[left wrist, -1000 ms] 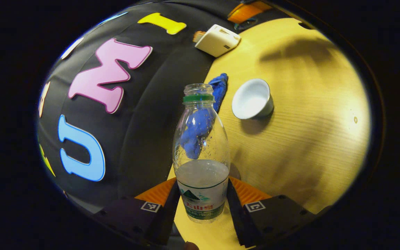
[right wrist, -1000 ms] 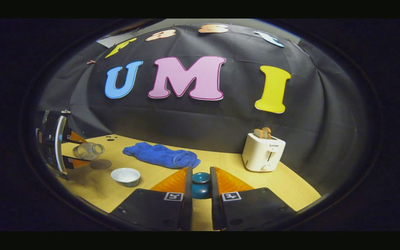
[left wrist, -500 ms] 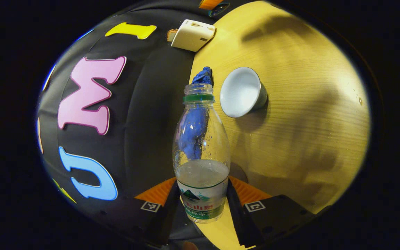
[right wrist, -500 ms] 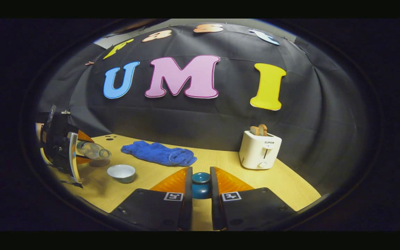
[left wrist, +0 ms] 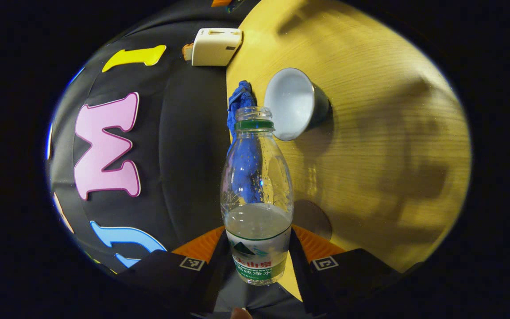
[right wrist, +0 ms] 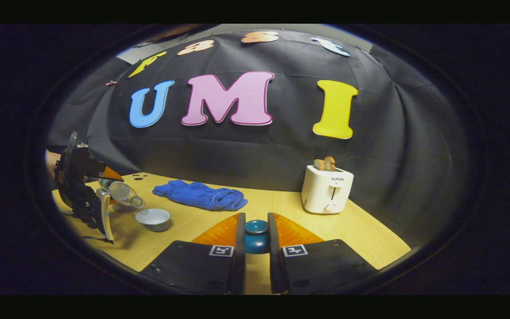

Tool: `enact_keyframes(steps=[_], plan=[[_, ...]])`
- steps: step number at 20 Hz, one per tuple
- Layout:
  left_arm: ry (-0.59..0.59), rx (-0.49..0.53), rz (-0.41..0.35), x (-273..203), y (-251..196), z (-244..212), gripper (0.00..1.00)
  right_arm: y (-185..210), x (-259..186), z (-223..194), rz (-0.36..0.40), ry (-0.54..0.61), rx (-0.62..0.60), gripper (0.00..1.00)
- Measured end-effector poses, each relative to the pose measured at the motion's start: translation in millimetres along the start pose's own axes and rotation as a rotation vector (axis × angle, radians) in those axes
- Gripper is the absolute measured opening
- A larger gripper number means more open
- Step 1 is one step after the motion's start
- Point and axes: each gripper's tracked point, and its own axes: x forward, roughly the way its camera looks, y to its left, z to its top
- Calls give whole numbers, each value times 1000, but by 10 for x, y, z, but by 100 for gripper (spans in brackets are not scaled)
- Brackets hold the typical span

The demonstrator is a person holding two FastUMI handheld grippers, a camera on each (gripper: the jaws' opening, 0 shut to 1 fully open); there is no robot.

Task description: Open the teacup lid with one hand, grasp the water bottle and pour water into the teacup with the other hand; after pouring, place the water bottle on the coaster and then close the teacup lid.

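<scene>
My left gripper [left wrist: 258,246] is shut on the clear water bottle [left wrist: 257,195], which has no cap and holds water in its lower part. The bottle is tipped far over, its mouth close to the rim of the open teacup [left wrist: 292,103], white inside and dark outside. A round dark coaster [left wrist: 312,218] lies on the table just beside the bottle's body. In the right gripper view, my right gripper [right wrist: 256,237] is shut on the knob of the dark blue teacup lid [right wrist: 256,235], held above the table. Far left there, the left gripper [right wrist: 87,195] tilts the bottle [right wrist: 122,192] over the teacup [right wrist: 152,219].
A blue cloth [right wrist: 199,196] lies crumpled on the wooden table [right wrist: 281,208] behind the teacup. A white toaster [right wrist: 326,189] with bread slices stands at the back right. The black booth wall closes off the far side.
The left gripper has rolled the bottle further over and brought its mouth closer to the teacup. The right gripper has kept the lid still.
</scene>
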Motion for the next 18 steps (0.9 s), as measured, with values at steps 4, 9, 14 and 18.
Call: enact_keyframes(steps=[4,9,14,18], plan=[[7,61,10,-7,29,-10,73,-38,-47,-33,-7,3,6,25],[23,120,35,20,110,8,73,-81,-88,-55,-13,5,16,25],[35,165,45,47,174,-7,73,-128,-129,-42,-20,-4,14,25],[37,202,52,48,196,8,73,-155,-135,-26,-23,-11,16,25]])
